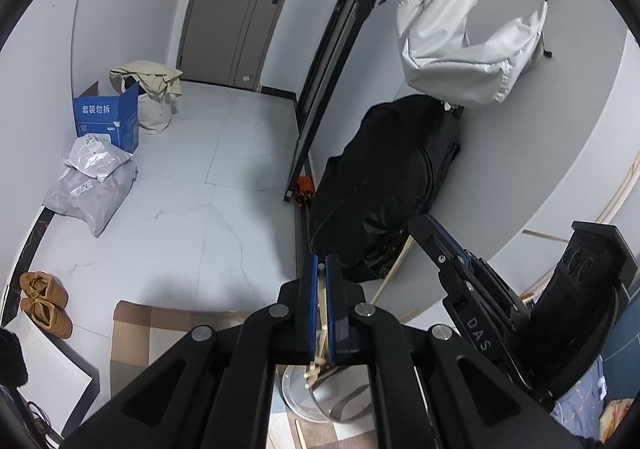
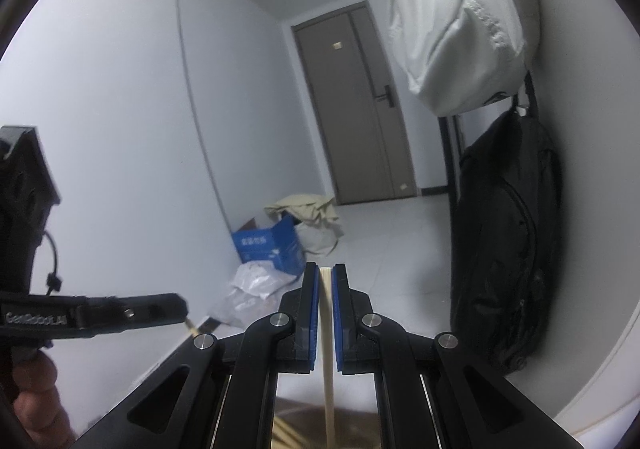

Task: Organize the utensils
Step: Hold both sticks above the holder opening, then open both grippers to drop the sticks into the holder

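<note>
- A bundle of wooden chopsticks (image 1: 321, 323) is pinched between the jaws of the left gripper (image 1: 320, 269), directly above a round metal container (image 1: 320, 401) seen below, in which more sticks lie.
- A single chopstick (image 2: 326, 313) stands between the nearly closed jaws of the right gripper (image 2: 326, 277); a thin gap shows on its right side, so a firm pinch cannot be confirmed.
- Loose chopsticks (image 1: 394, 269) are seen along the curved edge of the white surface (image 1: 520, 153).
- A black backpack (image 2: 508, 241) and a white bag (image 2: 460, 29) hang beside the surface.
</note>
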Available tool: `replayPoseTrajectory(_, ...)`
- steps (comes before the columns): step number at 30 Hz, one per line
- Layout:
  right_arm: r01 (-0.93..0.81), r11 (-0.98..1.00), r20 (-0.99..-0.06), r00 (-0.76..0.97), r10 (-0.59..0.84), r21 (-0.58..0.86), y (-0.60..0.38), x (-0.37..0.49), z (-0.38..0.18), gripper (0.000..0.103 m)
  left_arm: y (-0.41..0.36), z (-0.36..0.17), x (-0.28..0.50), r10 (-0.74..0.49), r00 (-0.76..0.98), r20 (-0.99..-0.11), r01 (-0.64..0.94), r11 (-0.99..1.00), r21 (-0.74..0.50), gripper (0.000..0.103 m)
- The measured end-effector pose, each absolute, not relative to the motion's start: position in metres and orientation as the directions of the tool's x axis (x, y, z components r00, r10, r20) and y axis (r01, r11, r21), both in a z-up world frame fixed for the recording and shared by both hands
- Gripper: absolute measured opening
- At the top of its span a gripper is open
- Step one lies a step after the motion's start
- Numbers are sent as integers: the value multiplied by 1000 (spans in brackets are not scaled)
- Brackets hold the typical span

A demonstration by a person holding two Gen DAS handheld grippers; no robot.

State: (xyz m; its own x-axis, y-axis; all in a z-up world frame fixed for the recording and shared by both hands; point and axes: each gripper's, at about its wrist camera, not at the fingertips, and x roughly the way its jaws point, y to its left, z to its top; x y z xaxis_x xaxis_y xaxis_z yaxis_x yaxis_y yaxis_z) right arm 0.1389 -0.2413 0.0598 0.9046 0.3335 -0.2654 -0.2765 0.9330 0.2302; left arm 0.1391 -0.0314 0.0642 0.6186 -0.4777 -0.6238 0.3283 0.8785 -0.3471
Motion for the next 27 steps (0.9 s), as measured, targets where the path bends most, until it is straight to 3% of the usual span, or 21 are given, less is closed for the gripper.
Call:
replayPoseTrajectory(8,-333,927,-308,875,373,175,-231,116,56,7,-25,53,137,-515,546,-660,325,857,-400,0)
replayPoseTrajectory(13,-334,925,-388,840,378,180,-228,115,45,10,-25,48,136,-534,501,-682,317,846,-430,1)
replayPoseTrajectory(15,-340,921,-420,820,389,189,-227,113,39,10,-28,47,132,-532,478,-699,333,846,-416,12)
replayPoseTrajectory(17,-335,923,-436,814,384,187,-228,107,36,10,-28,44,126,-522,479,-706,332,852,-406,34)
replayPoseTrajectory(18,-328,927,-434,819,375,183,-229,102,36,10,-26,44,124,-521,476,-709,328,852,-407,38)
replayPoseTrajectory(22,-287,938,-422,839,344,194,-239,79,38,29,-10,50,116,-497,515,-698,277,868,-413,46)
replayPoseTrajectory(24,-272,942,-413,849,331,197,-245,69,42,30,-2,56,109,-481,545,-686,250,875,-415,54)
replayPoseTrajectory(27,-261,944,-389,864,321,200,-250,51,50,46,6,66,93,-431,607,-668,221,899,-379,60)
